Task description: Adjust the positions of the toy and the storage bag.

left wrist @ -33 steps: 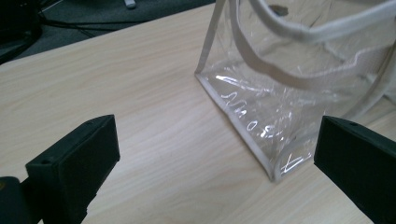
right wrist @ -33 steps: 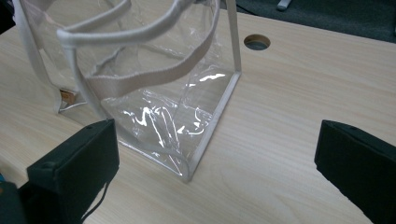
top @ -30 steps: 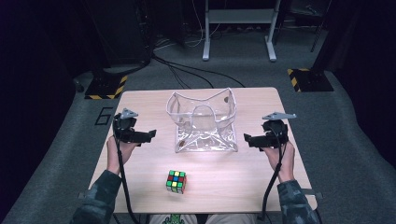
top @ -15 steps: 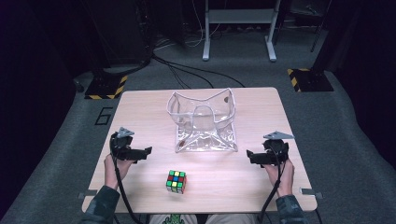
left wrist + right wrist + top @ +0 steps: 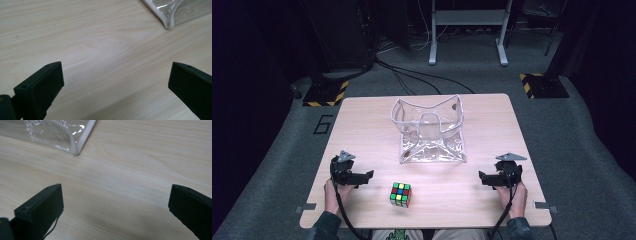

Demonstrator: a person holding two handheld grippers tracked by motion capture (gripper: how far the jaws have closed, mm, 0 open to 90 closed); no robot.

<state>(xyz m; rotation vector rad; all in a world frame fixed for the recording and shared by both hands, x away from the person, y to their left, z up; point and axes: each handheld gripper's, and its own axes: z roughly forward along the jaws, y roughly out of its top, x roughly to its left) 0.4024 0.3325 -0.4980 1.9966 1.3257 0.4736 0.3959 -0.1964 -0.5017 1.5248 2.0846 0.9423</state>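
Observation:
A clear plastic pouch [image 5: 430, 131] with white edging stands open in the middle of the wooden table [image 5: 362, 125]. A scrambled colour cube [image 5: 400, 194] lies near the front edge, between the two hands. My left gripper [image 5: 367, 175] rests low at the front left, open, with bare wood between its jaws; a corner of the pouch [image 5: 172, 15] lies beyond it. My right gripper [image 5: 482, 176] sits at the front right, open too, nothing between its jaws. The pouch corner [image 5: 75, 142] lies ahead of it to the left.
Dark carpet surrounds the table. Black cables [image 5: 412, 75] run across the floor behind it, by a metal stand [image 5: 467, 30]. Yellow-black striped blocks [image 5: 326, 93] sit at the back left and back right [image 5: 542, 85].
Both hands have drawn back from the sides of the pouch toward the table's front edge. The pouch and cube have stayed where they were.

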